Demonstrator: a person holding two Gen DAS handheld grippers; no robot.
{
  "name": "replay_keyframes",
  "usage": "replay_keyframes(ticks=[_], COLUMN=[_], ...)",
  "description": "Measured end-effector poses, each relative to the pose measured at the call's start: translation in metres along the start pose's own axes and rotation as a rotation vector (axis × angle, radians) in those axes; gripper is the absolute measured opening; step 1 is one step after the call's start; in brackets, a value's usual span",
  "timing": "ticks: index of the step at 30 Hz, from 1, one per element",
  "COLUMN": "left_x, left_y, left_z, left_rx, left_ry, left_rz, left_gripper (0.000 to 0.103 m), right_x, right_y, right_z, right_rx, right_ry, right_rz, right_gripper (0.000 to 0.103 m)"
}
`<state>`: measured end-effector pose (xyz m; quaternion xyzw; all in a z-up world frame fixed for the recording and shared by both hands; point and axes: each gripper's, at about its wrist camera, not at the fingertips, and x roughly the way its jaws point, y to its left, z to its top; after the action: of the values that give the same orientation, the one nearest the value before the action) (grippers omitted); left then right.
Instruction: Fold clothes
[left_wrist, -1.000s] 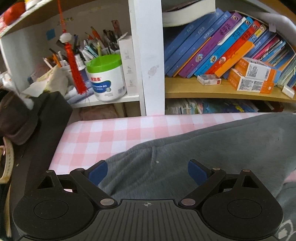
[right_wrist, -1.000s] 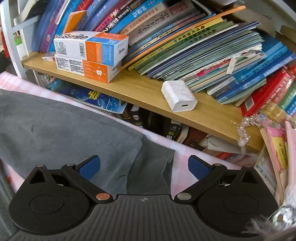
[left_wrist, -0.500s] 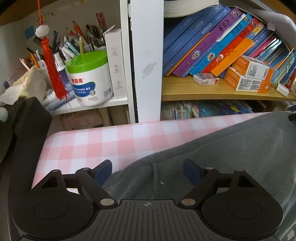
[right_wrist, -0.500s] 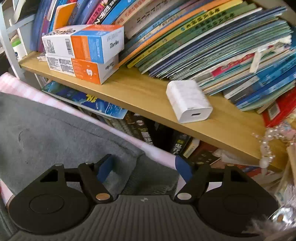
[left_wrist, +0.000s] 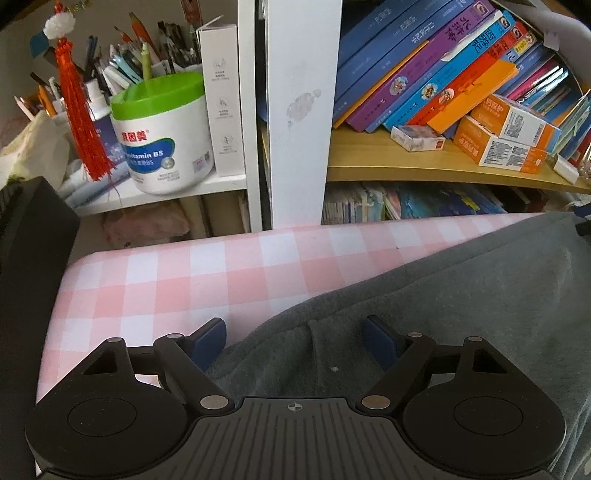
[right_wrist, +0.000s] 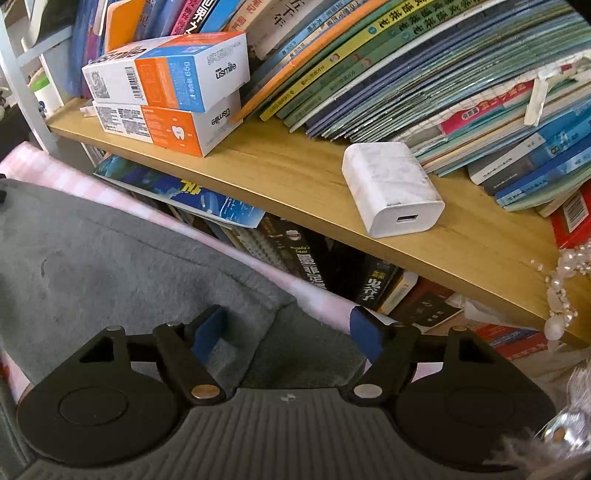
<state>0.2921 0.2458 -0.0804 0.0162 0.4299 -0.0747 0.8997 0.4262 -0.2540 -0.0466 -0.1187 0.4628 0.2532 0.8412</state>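
A grey garment (left_wrist: 461, 288) lies spread on a pink-and-white checked cloth (left_wrist: 184, 277). My left gripper (left_wrist: 295, 328) hangs low over the garment's far left corner with its jaws wide. One blue pad is over the checked cloth and the other over the grey fabric, with a fold of the hem between them. In the right wrist view the garment (right_wrist: 92, 266) ends in its far right corner. My right gripper (right_wrist: 287, 325) straddles that corner and its jaws are opening. Grey fabric lies between the pads, and the left pad touches a ridge of it.
A bookshelf stands right behind the cloth's far edge. On it are a white upright post (left_wrist: 303, 110), a green-lidded tub (left_wrist: 162, 136), leaning books, orange-and-white boxes (right_wrist: 166, 92) and a white charger (right_wrist: 391, 188). A black object (left_wrist: 29, 258) borders the cloth on the left.
Both grippers have come forward and down toward the garment's far corners. Their jaws have narrowed from their widest, and the right pads now flank the corner fabric.
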Motion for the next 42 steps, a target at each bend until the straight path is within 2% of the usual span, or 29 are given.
replay_keyframes(ticks=[2,4,5,7,8,9,13,17,27,37,42], left_x=[0.0,-0.002,-0.003,-0.005,-0.006,-0.007,-0.012,-0.03,-0.104,-0.18,-0.208], left_y=[0.0,-0.003,-0.004,-0.007,-0.006,-0.006,-0.006,-0.013,-0.035,-0.063,-0.069], left_z=[-0.001,-0.001,-0.001,0.0,0.001,0.001,0.002,-0.001,-0.018,-0.065,-0.109], left_rx=[0.013,0.029,0.037,0.045,0.044,0.044,0.047,0.073,0.061,0.039,-0.058], left_ry=[-0.008,-0.015,-0.015,-0.008,-0.003,0.002,0.021,-0.014,-0.162,-0.237,-0.257], left_rz=[-0.011,-0.031,-0.04,-0.052,-0.059,-0.066,-0.093,-0.073,-0.037,-0.018,-0.004], left_gripper=[0.077,0.061,0.058,0.044,0.04,0.032,0.014,0.013,0.013,0.012,0.012], right_x=[-0.001,-0.002,-0.003,-0.005,-0.005,-0.006,-0.008,-0.019,-0.098,-0.169,-0.196], right_y=[0.001,0.003,0.005,0.008,0.009,0.011,0.021,0.029,0.066,0.105,0.134], right_z=[0.0,0.001,0.001,0.002,0.002,0.003,0.003,0.002,-0.027,-0.1,-0.152], right_rx=[-0.008,-0.021,-0.028,-0.041,-0.045,-0.049,-0.069,-0.08,-0.175,-0.155,-0.21], right_ry=[-0.002,-0.005,-0.004,-0.001,0.001,0.003,0.005,-0.024,-0.213,-0.31,-0.35], right_rz=[0.009,0.022,0.029,0.041,0.048,0.054,0.035,-0.009,-0.12,-0.201,-0.24], right_gripper=[0.069,0.058,0.051,0.042,0.033,0.026,0.019,0.017,0.017,0.018,0.019])
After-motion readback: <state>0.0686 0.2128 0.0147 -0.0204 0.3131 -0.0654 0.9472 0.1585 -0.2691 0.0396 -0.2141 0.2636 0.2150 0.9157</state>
